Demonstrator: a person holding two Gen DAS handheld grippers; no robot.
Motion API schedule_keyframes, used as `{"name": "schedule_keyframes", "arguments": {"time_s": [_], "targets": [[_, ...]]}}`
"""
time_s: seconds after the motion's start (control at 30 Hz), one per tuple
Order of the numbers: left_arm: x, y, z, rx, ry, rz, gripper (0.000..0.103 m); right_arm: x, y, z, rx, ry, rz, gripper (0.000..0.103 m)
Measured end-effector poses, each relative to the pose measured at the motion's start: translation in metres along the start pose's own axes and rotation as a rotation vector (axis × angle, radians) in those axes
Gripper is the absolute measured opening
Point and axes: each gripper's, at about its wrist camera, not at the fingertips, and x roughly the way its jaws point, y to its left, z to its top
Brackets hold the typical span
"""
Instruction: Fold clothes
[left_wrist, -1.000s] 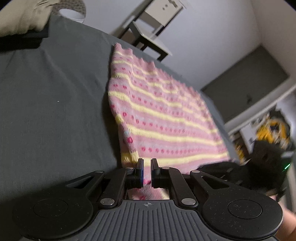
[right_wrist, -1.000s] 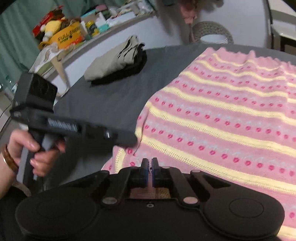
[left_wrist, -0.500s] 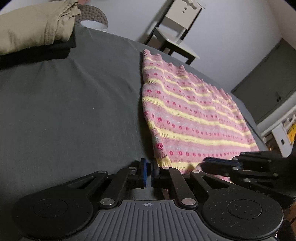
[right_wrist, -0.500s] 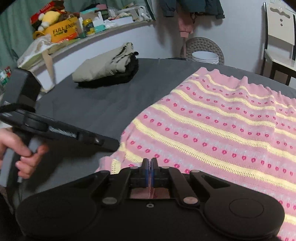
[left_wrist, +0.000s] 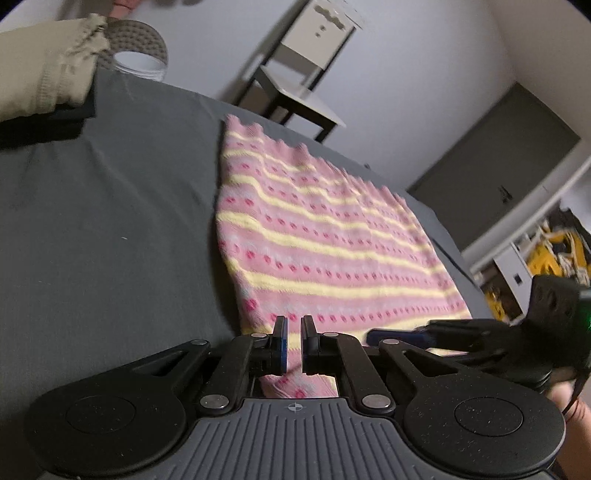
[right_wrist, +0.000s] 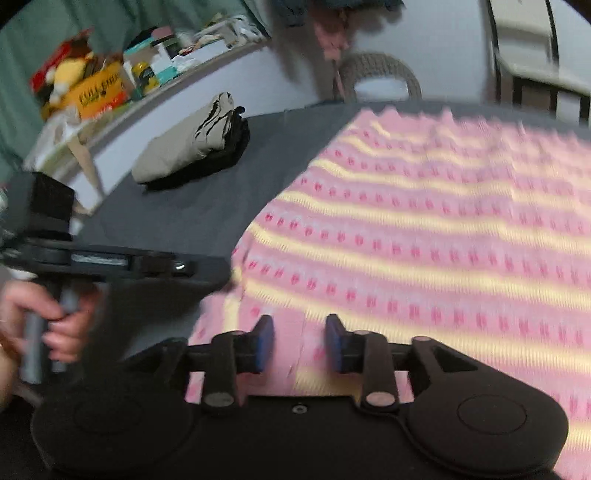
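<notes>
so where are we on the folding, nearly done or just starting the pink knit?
Done: a folded stack sits at the far side of the grey surface. In hand: the pink striped knit lies flat, near edge at both tools. The right tool is open over it; the left tool shows a narrow gap, grip unclear. Left: no fold visible in the knit yet.

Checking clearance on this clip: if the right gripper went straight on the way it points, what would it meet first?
Most likely the pink striped knit. The right gripper is open with the cloth lying under and ahead of its fingers. Depth is blurred, so whether it skims over the cloth first is unclear.
</notes>
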Motion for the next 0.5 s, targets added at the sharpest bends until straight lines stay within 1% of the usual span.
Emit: {"name": "schedule_keyframes", "arguments": {"time_s": [0.1,0.13,0.17,0.27,0.37,0.4,0.43,0.5], "targets": [[0.006,-0.006,-0.001,0.016,0.028,-0.021,0.004,-0.019,0.0,-0.019,0.032,0.096,0.044,0.036],[0.008,-0.008,-0.002,0.022,0.039,-0.015,0.004,-0.025,0.003,-0.027,0.02,0.125,0.038,0.036],[0.011,-0.009,-0.003,0.03,0.052,-0.001,0.004,-0.03,0.006,-0.035,0.002,0.153,0.026,0.036],[0.019,-0.013,-0.008,0.066,0.09,0.054,0.004,-0.033,0.012,-0.057,0.016,0.214,0.012,0.036],[0.018,-0.014,-0.009,0.072,0.089,0.061,0.004,-0.03,0.014,-0.073,0.044,0.211,0.034,0.035],[0.018,-0.015,-0.009,0.07,0.089,0.063,0.004,-0.028,0.015,-0.075,0.041,0.212,0.034,0.03],[0.017,-0.015,-0.009,0.07,0.088,0.064,0.004,-0.025,0.017,-0.078,0.033,0.213,0.028,0.017],[0.017,-0.013,-0.01,0.064,0.087,0.064,0.004,-0.023,0.02,-0.081,0.011,0.212,0.012,0.009]]}}
